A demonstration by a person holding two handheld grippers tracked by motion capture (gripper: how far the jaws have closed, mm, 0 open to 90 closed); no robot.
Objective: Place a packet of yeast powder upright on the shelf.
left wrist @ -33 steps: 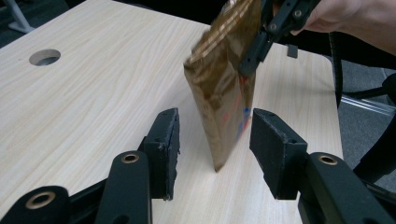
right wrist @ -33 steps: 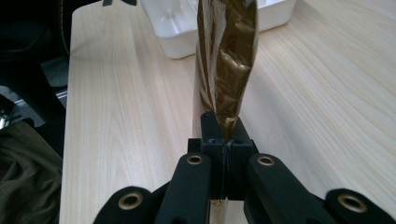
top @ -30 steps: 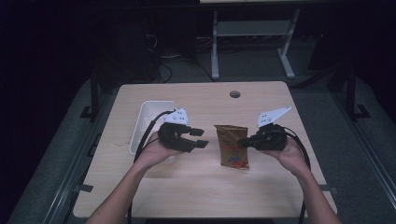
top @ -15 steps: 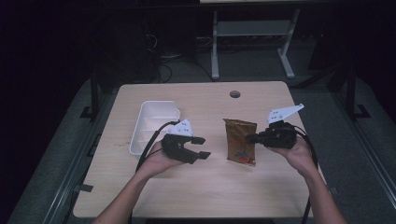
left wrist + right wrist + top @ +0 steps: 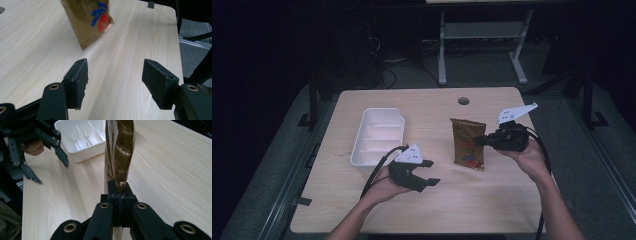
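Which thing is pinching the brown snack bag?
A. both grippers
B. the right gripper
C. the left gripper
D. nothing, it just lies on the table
B: the right gripper has its jaws shut on the edge of the brown snack bag, while the left gripper stands open with nothing between its jaws.
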